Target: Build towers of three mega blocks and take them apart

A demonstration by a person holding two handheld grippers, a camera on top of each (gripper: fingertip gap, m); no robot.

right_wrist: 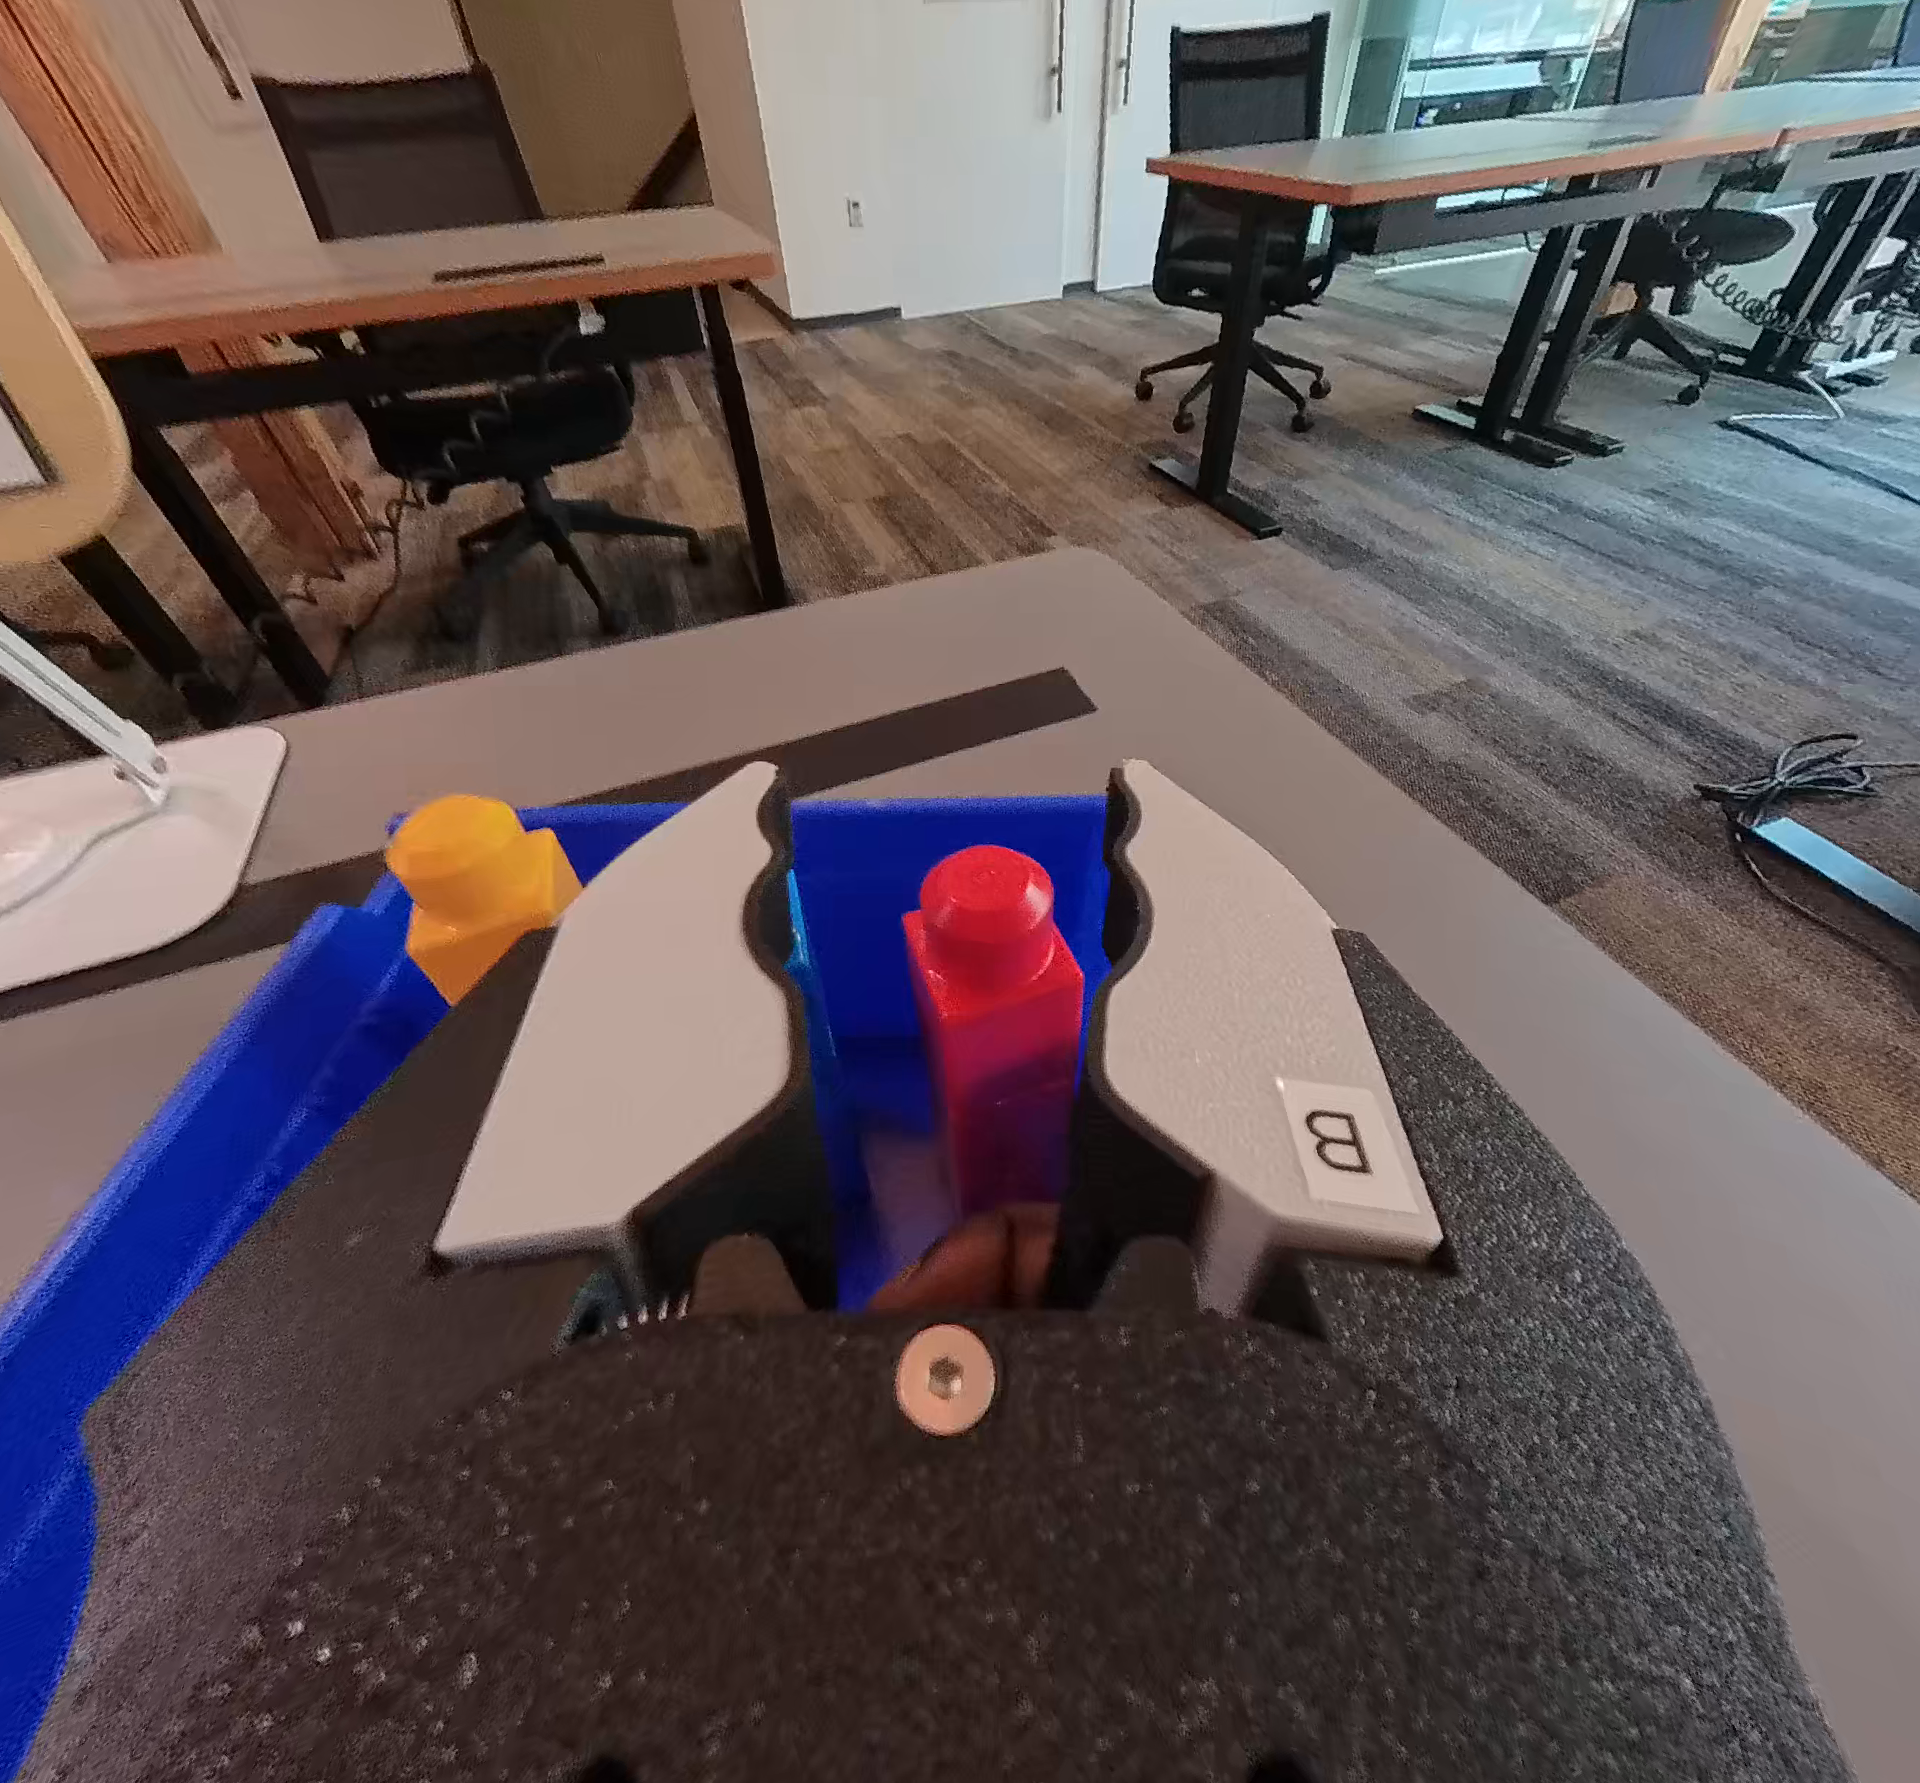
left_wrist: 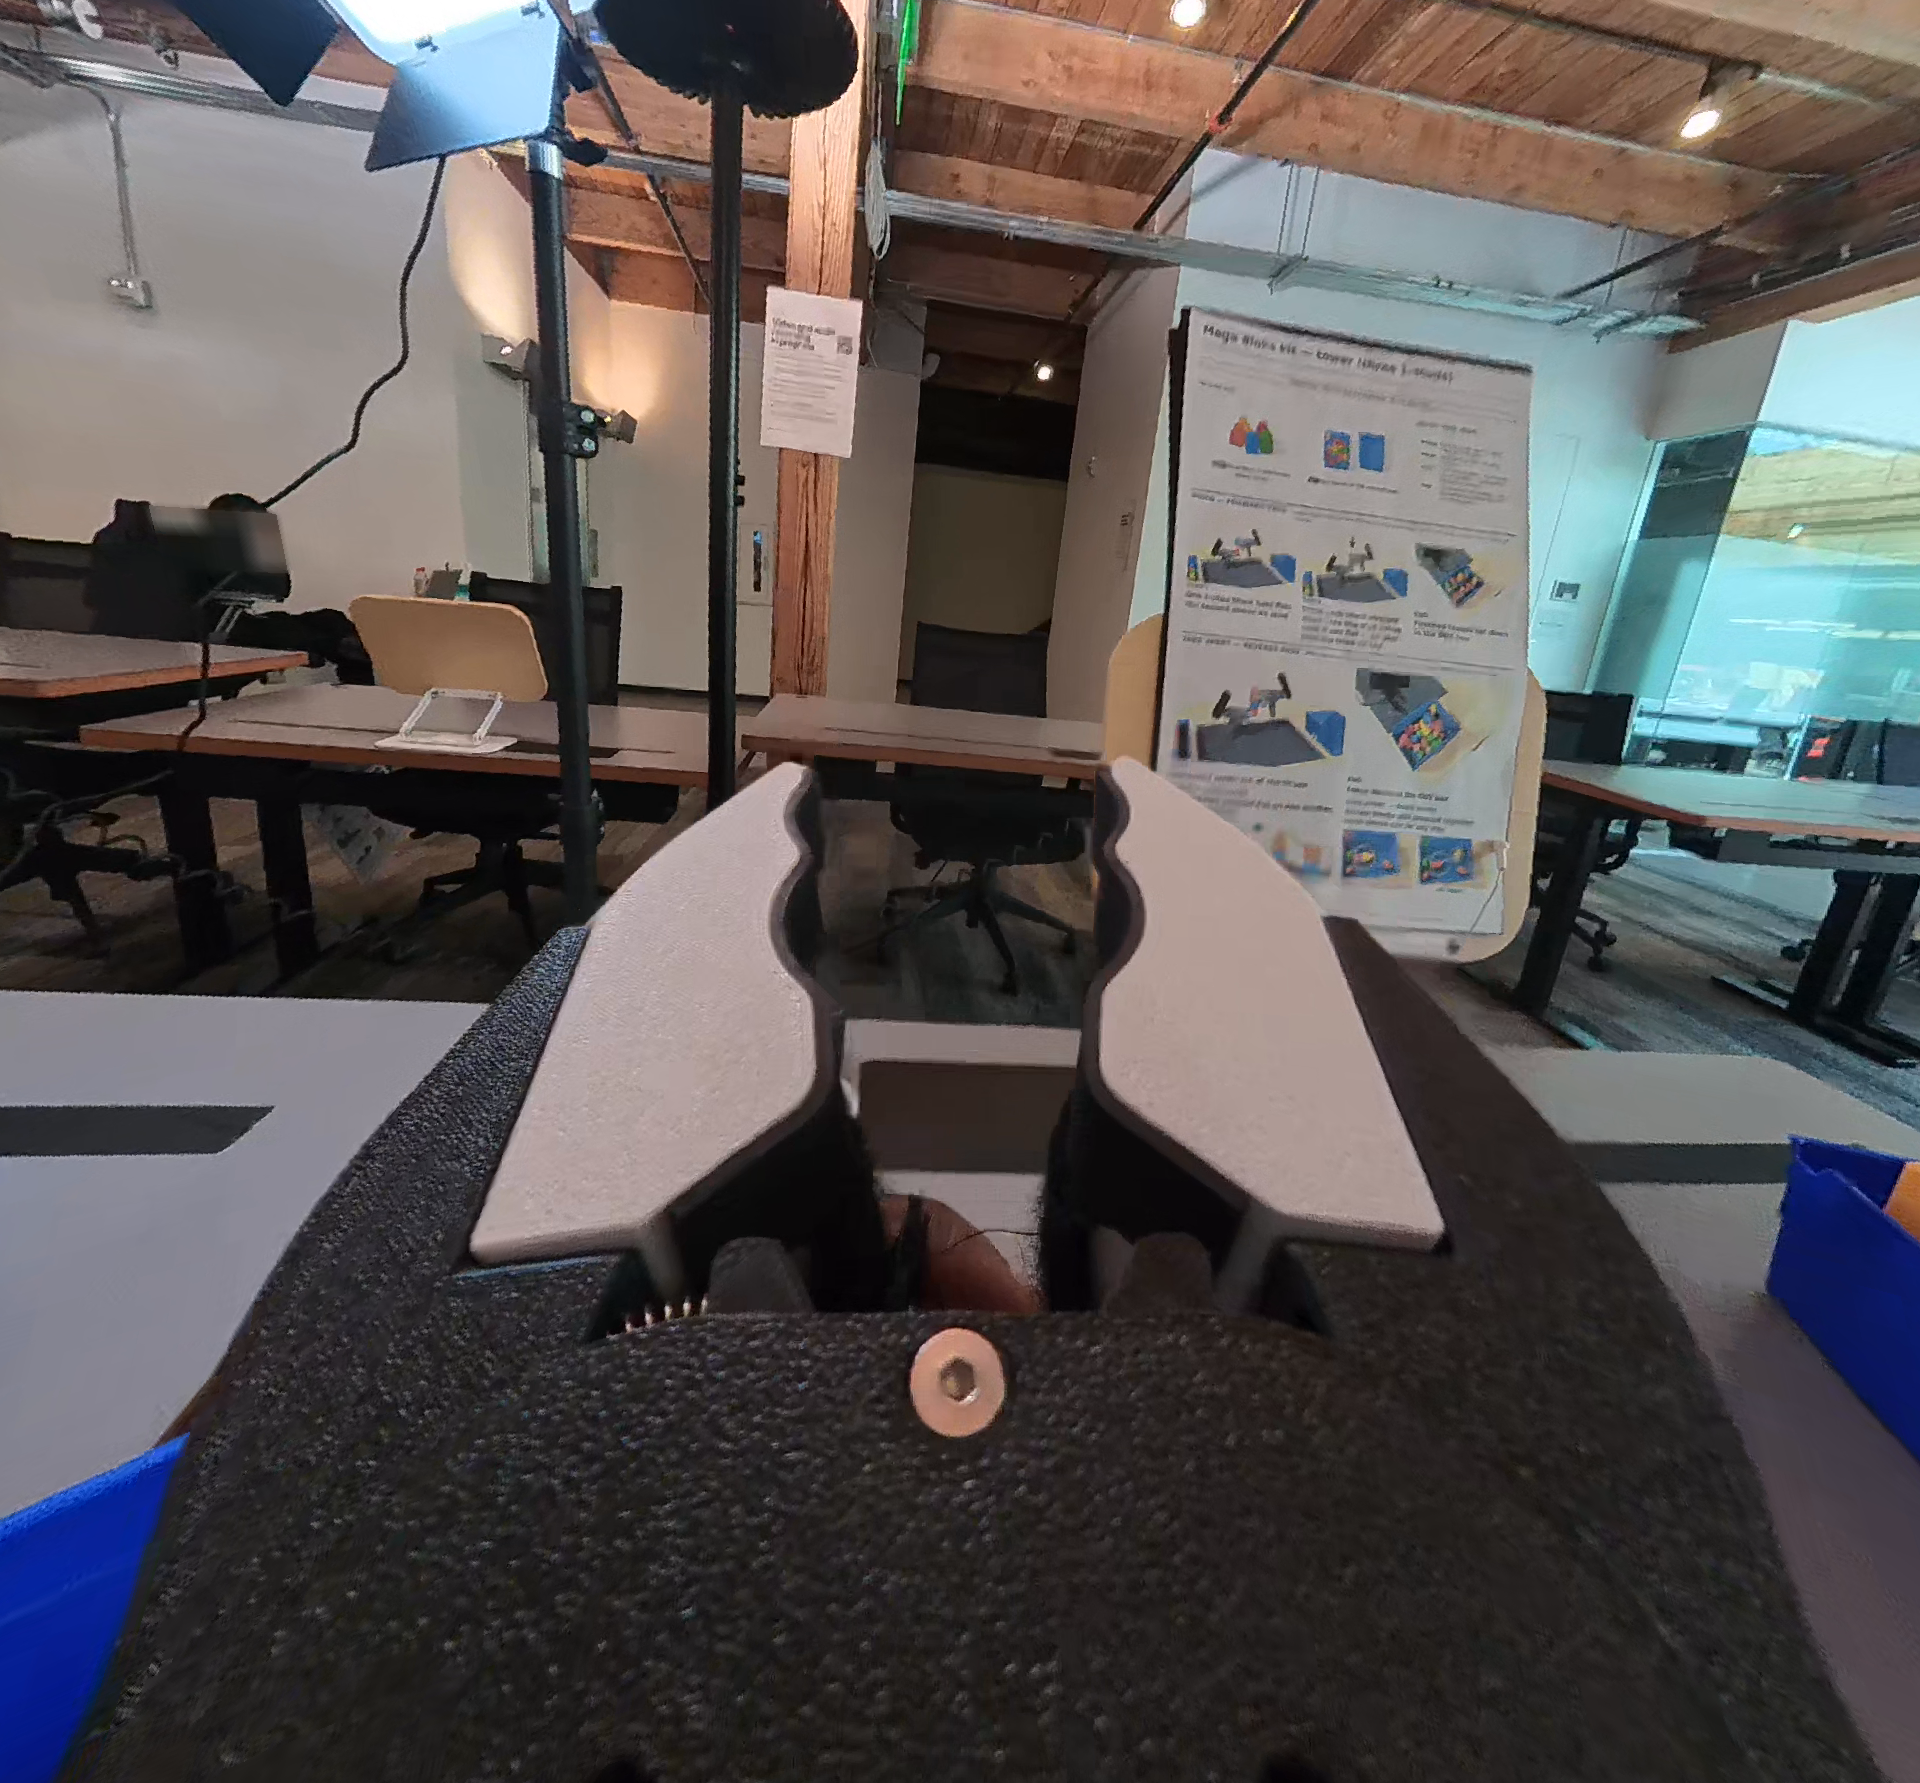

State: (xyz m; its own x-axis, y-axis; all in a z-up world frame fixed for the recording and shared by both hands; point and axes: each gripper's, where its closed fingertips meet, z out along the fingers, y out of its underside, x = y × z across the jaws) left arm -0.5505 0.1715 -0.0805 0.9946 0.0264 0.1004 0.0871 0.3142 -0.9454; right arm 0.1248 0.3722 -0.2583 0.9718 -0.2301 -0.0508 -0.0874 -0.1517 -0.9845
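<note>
Left gripper (left_wrist: 951, 798) up close, jaws wide, nothing between, aimed level across grey table (left_wrist: 208, 1047); blue bin corner (left_wrist: 1839, 1286) at 4 o'clock, instruction poster (left_wrist: 1351, 621) at 1 o'clock. Right gripper (right_wrist: 945, 788) jaws wide, tilted down over blue bin (right_wrist: 260, 1089). Orange block (right_wrist: 473, 886) at 10 o'clock stands in bin. Red-topped tower (right_wrist: 992, 995) upright between open fingers, nearer right finger (right_wrist: 1216, 985); contact unclear.
</note>
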